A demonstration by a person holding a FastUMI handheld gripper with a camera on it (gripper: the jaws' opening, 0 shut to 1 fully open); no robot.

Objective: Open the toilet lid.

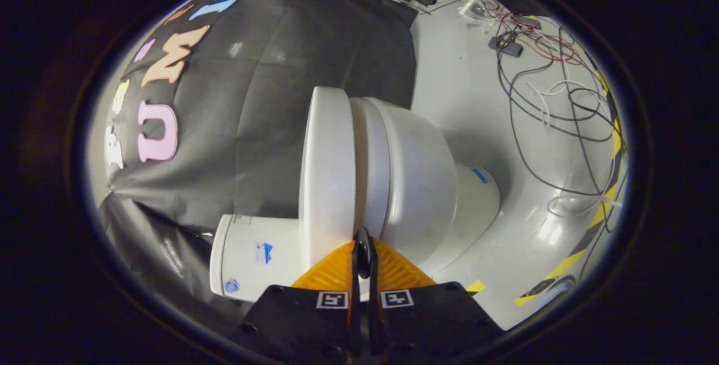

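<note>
— Tool (364,252) first: what are its fingers at?
— Closed together, gripping nothing, tips at the seam under the toilet lid (327,174).
— And the lid?
— Just ahead, still down on the bowl (418,185), tank (253,258) beyond.

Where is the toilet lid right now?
In the gripper view, the toilet lid sits just ahead of the shut claw, lying against the seat and bowl, with the tank beside it.
</note>
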